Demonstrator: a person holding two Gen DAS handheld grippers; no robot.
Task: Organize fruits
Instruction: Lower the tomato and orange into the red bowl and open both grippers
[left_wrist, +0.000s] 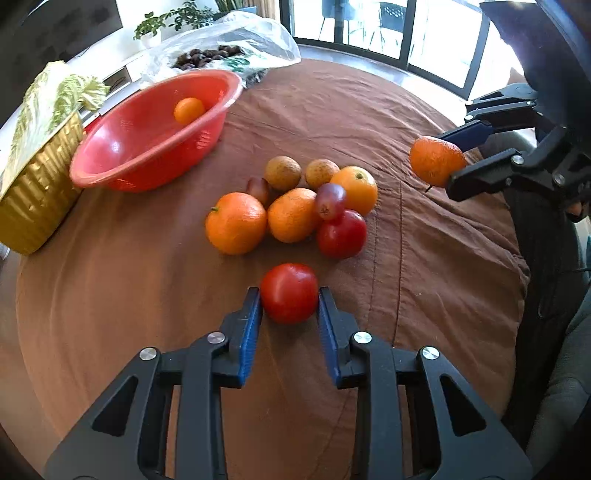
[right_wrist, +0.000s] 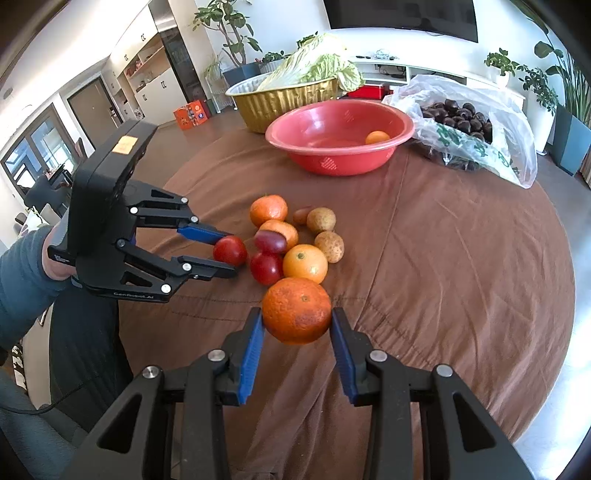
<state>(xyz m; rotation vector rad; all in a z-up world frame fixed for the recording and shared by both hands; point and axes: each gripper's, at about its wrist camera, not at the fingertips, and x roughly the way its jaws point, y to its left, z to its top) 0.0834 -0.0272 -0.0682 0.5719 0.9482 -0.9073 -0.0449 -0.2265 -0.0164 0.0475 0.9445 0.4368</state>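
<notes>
My left gripper (left_wrist: 290, 302) is shut on a red tomato (left_wrist: 289, 292), low over the brown cloth at the near side of the fruit pile; it also shows in the right wrist view (right_wrist: 229, 251). My right gripper (right_wrist: 297, 319) is shut on an orange tangerine (right_wrist: 296, 311) and holds it above the cloth; the tangerine shows at the right in the left wrist view (left_wrist: 437, 160). The pile (left_wrist: 295, 206) holds oranges, a second tomato, a grape and brown fruits. A red bowl (left_wrist: 110, 162) at the back left holds one small orange (left_wrist: 189, 110).
A gold foil tray (left_wrist: 33, 199) with a cabbage (left_wrist: 48, 99) stands left of the bowl. A plastic bag of chestnuts (right_wrist: 461, 122) lies behind the bowl. The round table's edge (right_wrist: 561, 332) curves away on the right.
</notes>
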